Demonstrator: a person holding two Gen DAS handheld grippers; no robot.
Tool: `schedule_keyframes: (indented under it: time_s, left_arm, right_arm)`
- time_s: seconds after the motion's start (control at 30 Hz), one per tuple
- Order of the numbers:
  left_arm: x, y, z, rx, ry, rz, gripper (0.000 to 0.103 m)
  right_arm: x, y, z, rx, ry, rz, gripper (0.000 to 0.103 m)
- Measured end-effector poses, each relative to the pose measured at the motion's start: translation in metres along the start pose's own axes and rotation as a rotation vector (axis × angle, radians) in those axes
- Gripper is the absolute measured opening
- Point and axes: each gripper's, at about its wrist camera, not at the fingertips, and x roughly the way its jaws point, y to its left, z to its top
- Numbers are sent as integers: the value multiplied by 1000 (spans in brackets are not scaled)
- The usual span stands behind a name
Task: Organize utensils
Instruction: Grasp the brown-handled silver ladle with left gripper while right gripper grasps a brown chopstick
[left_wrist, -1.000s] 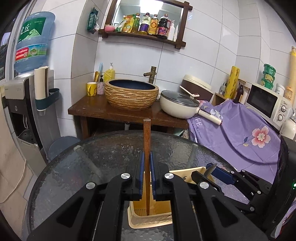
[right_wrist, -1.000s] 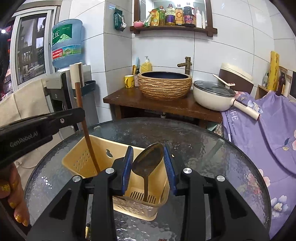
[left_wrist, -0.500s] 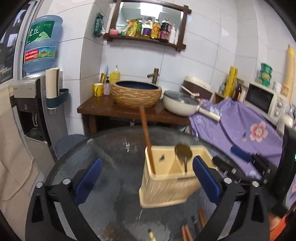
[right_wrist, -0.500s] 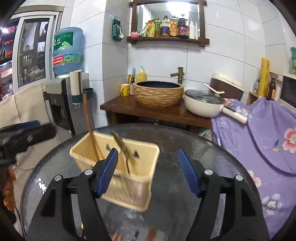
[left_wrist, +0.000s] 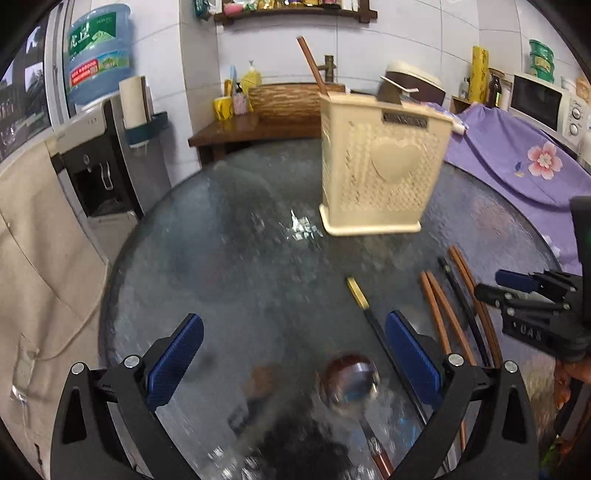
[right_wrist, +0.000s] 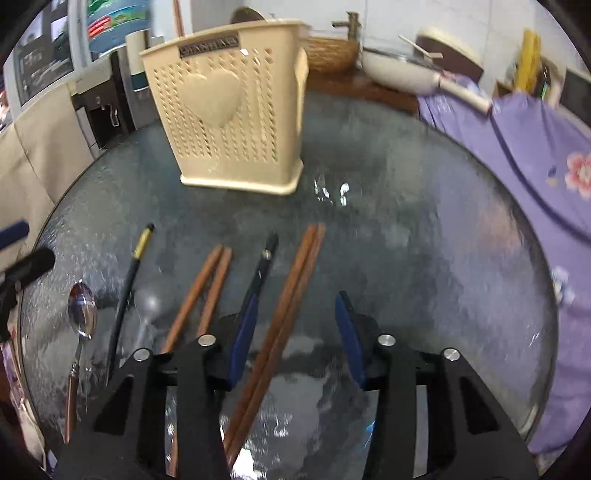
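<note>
Your right gripper (right_wrist: 291, 339) is closing, pads not yet touching the brown chopstick pair (right_wrist: 284, 306) between them, which lies on the glass table (right_wrist: 424, 221) in front of the cream utensil basket (right_wrist: 225, 107). Centre both sticks before you clamp. Your left gripper (left_wrist: 295, 354) stands wide apart and empty over the spoon (left_wrist: 349, 382), nearer you than the basket.

Two fisheye views, each from a camera mounted on a hand-held gripper, looking forward and downward along its two fingers at a round glass table (left_wrist: 207, 258). The left wrist view sits low and close over the near left part of the table, facing the far wall. The right wrist view hangs close over the near right part. Both views share the cream basket (left_wrist: 380, 166) at the far side and the chopsticks (right_wrist: 284, 306) lying near.
</note>
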Motion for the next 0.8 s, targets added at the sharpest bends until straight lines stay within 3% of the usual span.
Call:
schedule_keyframes:
  time_s: [0.2, 0.43, 0.53, 0.7, 0.8]
  left_arm:
    - [-1, -5, -17, 11, 15, 10, 96]
    - [-1, -8, -33, 2, 52, -11, 82]
    - [-1, -10, -38, -6, 65, -22, 80]
    - [1, -16, -45, 11, 72, -6, 80]
    - [2, -16, -47, 5, 82, -5, 76]
  right_arm:
    - [2, -5, -10, 42, 25, 22, 37]
    - [2, -9, -11, 74, 25, 0, 30]
    - [4, -14, -10, 99, 36, 32, 29]
    - [13, 0, -2, 23, 52, -28, 26]
    - [20, 3, 6, 33, 50, -16, 23]
